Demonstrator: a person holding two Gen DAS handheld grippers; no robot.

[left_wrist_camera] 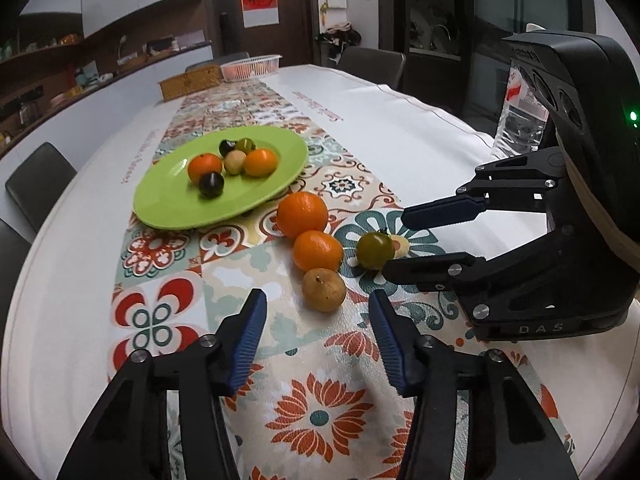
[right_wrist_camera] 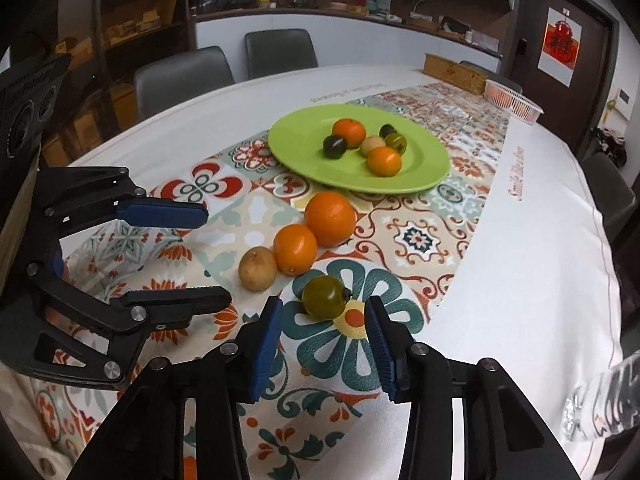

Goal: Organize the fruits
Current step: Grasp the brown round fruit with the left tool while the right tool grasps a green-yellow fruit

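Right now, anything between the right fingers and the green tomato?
Nothing: bare patterned cloth between the right gripper and green tomato, shown in the right wrist view.

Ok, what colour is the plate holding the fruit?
Bright lime green plate, plain, clearest in the right wrist view.

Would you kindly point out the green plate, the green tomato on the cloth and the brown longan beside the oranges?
green plate [right_wrist_camera: 434, 160]: right wrist view, bare right rim.
green tomato [right_wrist_camera: 323, 297]: right wrist view, middle of its skin.
brown longan [left_wrist_camera: 323, 289]: left wrist view, centre of its shell.
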